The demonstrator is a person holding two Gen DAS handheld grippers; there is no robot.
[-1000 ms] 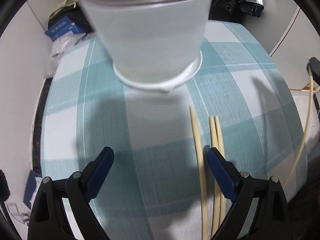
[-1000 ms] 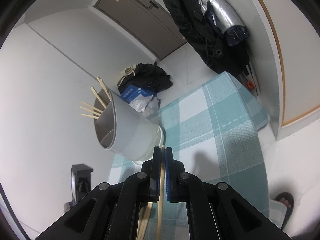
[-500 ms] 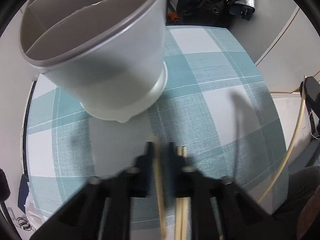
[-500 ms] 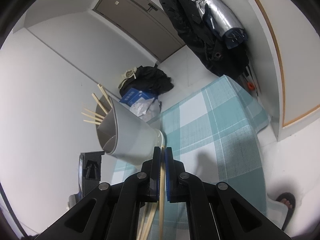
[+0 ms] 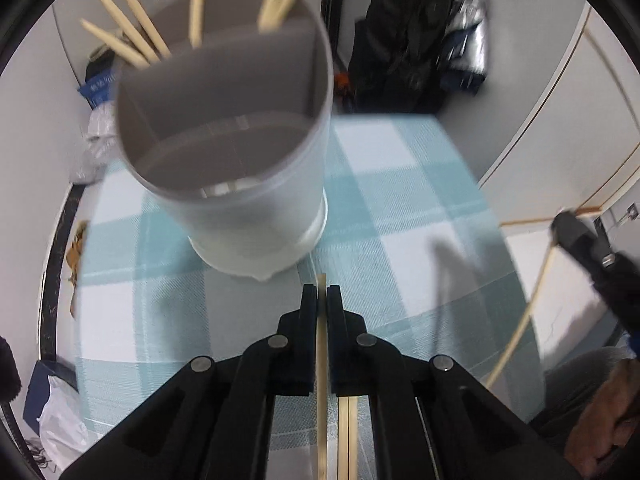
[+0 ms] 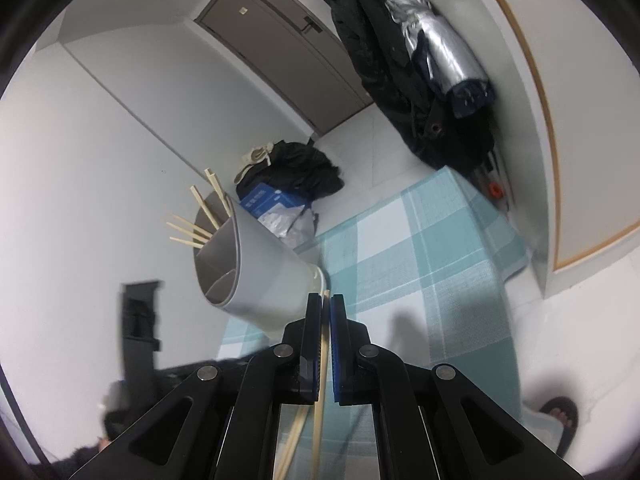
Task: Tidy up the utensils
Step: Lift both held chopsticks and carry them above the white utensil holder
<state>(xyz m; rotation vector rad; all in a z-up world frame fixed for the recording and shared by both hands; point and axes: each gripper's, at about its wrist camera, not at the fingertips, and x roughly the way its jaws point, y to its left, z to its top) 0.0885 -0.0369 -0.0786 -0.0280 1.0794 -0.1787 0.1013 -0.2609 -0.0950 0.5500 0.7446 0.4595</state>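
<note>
A pale bamboo chopstick (image 5: 321, 360) runs straight between the fingers of the left tongs (image 5: 321, 300), which are clenched on it, its tip poking out just short of the grey utensil holder (image 5: 240, 184). The holder is a round, divided tub standing on the teal-and-white checked surface (image 5: 400, 208); more chopsticks (image 5: 132, 36) fan out of its far compartment, while its near compartment looks bare, though blur makes that hard to judge. Two further chopsticks (image 5: 347, 436) lie flat on the cloth on the near side of the holder, under the left tongs. The right tongs (image 6: 325, 308) are likewise clamped on a chopstick of their own (image 6: 320, 400), off to the holder's right. Dark coats (image 5: 400, 36) hang beyond the holder.
</note>
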